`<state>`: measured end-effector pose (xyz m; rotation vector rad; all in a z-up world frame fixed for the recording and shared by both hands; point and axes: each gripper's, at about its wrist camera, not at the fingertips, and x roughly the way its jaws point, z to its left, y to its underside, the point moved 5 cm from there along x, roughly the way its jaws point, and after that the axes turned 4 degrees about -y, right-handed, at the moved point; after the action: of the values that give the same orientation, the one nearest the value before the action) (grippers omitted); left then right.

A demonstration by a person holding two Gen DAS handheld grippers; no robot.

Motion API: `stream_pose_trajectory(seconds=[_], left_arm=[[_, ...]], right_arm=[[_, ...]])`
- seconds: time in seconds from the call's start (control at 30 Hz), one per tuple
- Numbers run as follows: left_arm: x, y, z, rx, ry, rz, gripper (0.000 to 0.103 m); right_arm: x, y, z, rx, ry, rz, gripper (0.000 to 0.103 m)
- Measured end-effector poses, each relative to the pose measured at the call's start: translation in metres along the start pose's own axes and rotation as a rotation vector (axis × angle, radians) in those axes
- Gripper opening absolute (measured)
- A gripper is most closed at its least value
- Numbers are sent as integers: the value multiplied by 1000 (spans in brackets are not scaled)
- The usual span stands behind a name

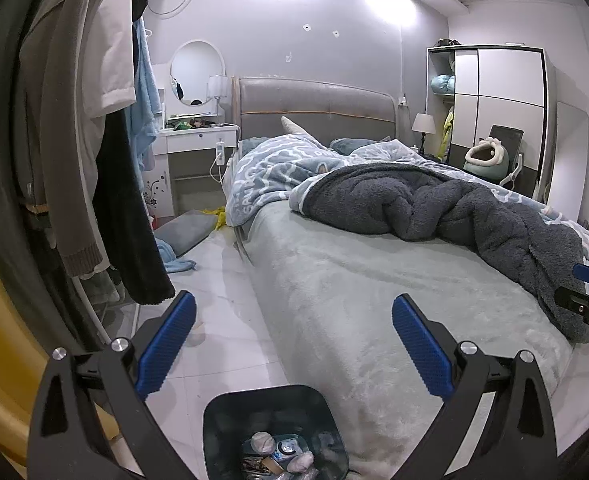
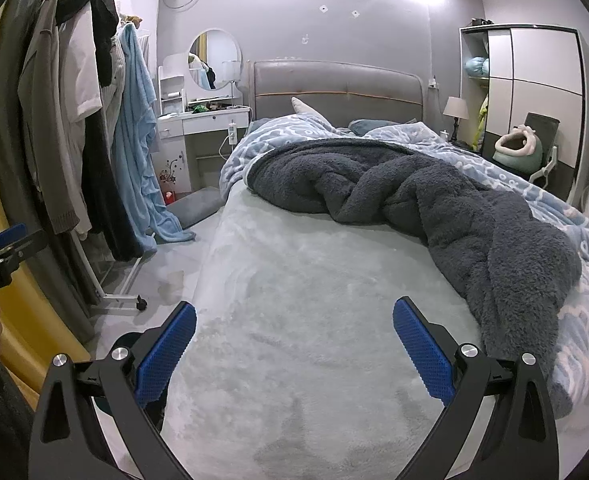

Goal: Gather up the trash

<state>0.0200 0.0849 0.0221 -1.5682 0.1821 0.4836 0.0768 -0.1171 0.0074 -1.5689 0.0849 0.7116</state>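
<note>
Hanging above the floor beside the bed (image 1: 334, 280), the left gripper (image 1: 293, 344) has its blue fingers (image 1: 166, 344) wide apart and holds nothing. A dark trash bin (image 1: 272, 400) stands on the floor just under it, at the near left corner of the bed, with crumpled trash (image 1: 274, 450) inside. The right gripper (image 2: 294, 346) is over the pale sheet (image 2: 294, 300), its fingers also apart and empty. A grey blanket (image 2: 434, 208) lies bunched on the far right part of the bed.
</note>
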Motion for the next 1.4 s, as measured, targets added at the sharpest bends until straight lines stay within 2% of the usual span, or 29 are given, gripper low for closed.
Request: stream_pose_trajectory(seconds=[1.4], left_arm=[[-3,1,-8,7,7,-5,100]], right_arm=[[2,-1,13,-6,-7,-5,100]])
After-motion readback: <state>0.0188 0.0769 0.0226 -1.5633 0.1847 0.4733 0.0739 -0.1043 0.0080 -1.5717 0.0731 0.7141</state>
